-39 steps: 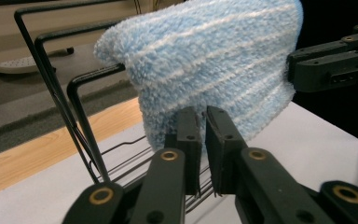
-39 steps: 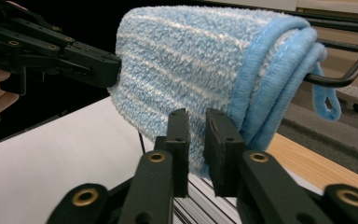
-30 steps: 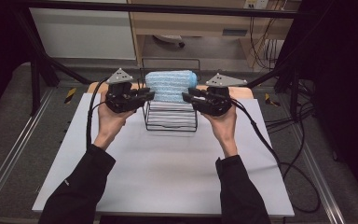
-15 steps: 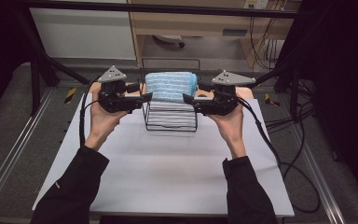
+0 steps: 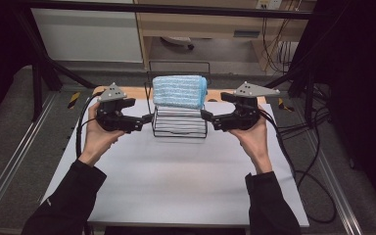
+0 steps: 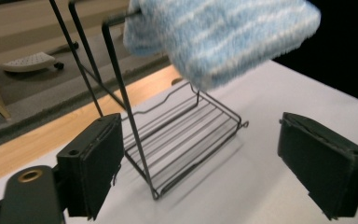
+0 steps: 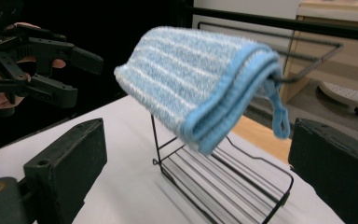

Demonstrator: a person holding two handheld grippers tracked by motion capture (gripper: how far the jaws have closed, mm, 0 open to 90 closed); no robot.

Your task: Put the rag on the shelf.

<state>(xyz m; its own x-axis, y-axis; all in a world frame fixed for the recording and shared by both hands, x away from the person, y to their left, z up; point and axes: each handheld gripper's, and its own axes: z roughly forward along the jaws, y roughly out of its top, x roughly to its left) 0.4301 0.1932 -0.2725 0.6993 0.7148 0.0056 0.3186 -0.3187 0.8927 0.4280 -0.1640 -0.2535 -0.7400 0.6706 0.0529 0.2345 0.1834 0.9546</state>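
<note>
Though hard to call for sure from the high view, seems pretty much finished here. Folded blue striped cloth [image 5: 180, 91] draped over the top bar of the black wire rack [image 5: 180, 129], up at the far middle of the white table [image 5: 176, 186], hanging clear above the rack's lower shelf and touching neither gripper. Little loop tag [image 7: 280, 116] dangling off one end in the right gripper view. Left gripper [image 5: 146, 122] parked just beside the rack's left side, right gripper [image 5: 208, 120] just beside its right side, both pointing inward at it. Jaws on both just been opening and now spread wide, released, nothing pinched: through the gap in each gripper view, just rack wire and cloth farther off, no pad pressing on anything. So placing and letting go ticked off, judging by that. Left to do, probably only backing both hands away without snagging the wire frame or nudging the cloth off its bar. Maybe also a quick straighten, since hanging a touch lopsided in the left gripper view, but honestly fine as is. Worth watching one jaw of the left gripper, sitting very near an upright of the rack.
</note>
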